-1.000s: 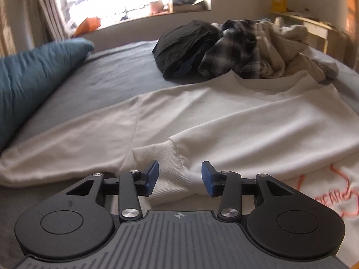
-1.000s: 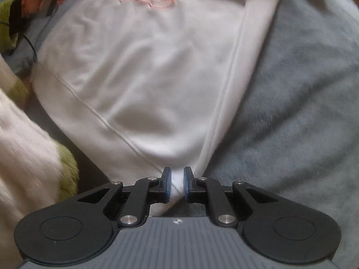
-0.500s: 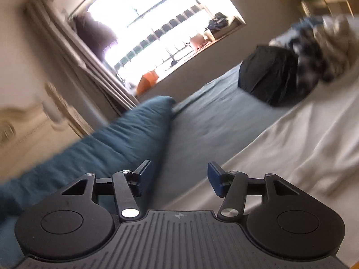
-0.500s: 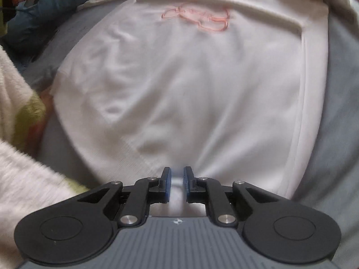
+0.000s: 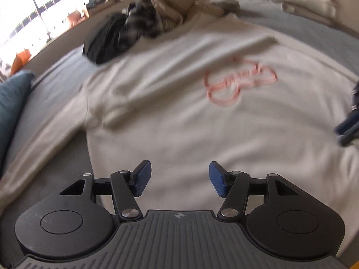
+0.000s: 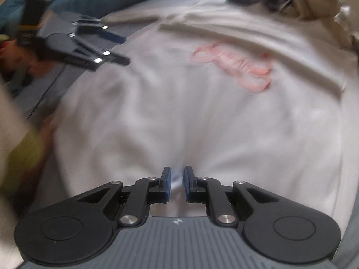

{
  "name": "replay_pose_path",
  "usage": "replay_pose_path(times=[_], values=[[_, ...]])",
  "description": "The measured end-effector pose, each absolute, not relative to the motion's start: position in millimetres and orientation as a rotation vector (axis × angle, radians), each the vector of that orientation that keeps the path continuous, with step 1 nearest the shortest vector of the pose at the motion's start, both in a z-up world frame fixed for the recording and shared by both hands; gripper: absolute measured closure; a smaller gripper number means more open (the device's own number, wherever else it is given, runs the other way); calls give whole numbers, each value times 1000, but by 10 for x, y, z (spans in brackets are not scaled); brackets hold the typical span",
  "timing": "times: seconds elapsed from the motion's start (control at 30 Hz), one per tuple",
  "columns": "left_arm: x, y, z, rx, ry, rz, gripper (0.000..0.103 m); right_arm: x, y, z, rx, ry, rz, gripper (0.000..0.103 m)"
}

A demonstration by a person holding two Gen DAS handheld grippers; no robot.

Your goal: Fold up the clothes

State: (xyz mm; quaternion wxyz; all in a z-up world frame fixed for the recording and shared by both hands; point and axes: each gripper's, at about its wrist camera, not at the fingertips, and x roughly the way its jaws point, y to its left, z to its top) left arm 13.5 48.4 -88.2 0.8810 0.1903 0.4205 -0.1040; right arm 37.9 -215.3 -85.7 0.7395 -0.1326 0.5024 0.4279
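A white sweatshirt point(image 5: 179, 116) with pink embroidery point(image 5: 240, 83) lies spread on the grey bed point(image 5: 56, 71), one sleeve point(image 5: 44, 139) stretched out to the left. My left gripper point(image 5: 178, 177) hovers over the garment's lower body, open, with nothing between its blue pads. In the right wrist view the sweatshirt point(image 6: 202, 116) fills the frame, and my right gripper point(image 6: 177, 180) is shut on a pinch of its hem. The left gripper point(image 6: 116, 49) shows at the upper left of that view. The right gripper's fingertips point(image 5: 347, 130) show at the right edge of the left wrist view.
A pile of dark, plaid and beige clothes point(image 5: 152, 18) sits at the sweatshirt's far end. A blue pillow point(image 5: 11, 103) lies at the left and a folded cream garment point(image 5: 303, 2) at the far right. A person's fuzzy cream and green sleeve point(image 6: 20, 157) is at the left.
The left gripper left the sleeve cuff, swung past the pillow and window, and now hangs over the sweatshirt's body with its jaws wider. The right gripper kept its pinch and shifted across the hem.
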Motion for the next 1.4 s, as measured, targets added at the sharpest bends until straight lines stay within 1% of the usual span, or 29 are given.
replay_pose_path(times=[0.13,0.23,0.3,0.43,0.5,0.6,0.67,0.7,0.8,0.83,1.03,1.07,1.1,1.13,1.23,1.4], values=[[-59,749,-964,407,919,-121,46,294,-2218,-768,-292,1198,1032,90],[-68,922,-995,400,949,-27,46,530,-2065,-662,-258,1088,1006,90],[-16,991,-1000,341,983,26,45,723,-1870,-683,-199,1015,977,90],[-29,1071,-1002,231,1009,68,45,915,-1374,-933,-149,989,991,90],[-68,1102,-1006,207,1018,81,44,749,-1234,-968,-137,1013,1094,90],[-96,1160,-1006,175,1031,99,41,404,-1034,-996,-171,1047,1263,90],[-101,1184,-995,163,1040,107,40,340,-942,-952,-266,959,1275,91],[-103,1186,-989,172,1041,105,40,402,-913,-926,-276,923,1244,91],[-125,1198,-968,204,1036,104,40,889,-909,-963,-133,924,1029,90],[-138,1209,-960,203,1035,108,40,894,-880,-989,-121,927,1018,90],[-202,1318,-887,199,1023,177,40,370,-667,-1128,-176,938,1194,89],[-215,1331,-868,201,1011,181,40,295,-664,-1129,-179,939,1230,79],[-221,1333,-844,209,991,177,40,221,-660,-1130,-182,939,1267,79],[-216,1317,-816,222,968,166,40,146,-657,-1132,-185,940,1303,81],[-158,1212,-743,244,909,114,40,508,-854,-1104,-4,960,1170,81],[66,849,-796,240,856,-15,40,1039,-1423,-1108,23,887,761,81]])
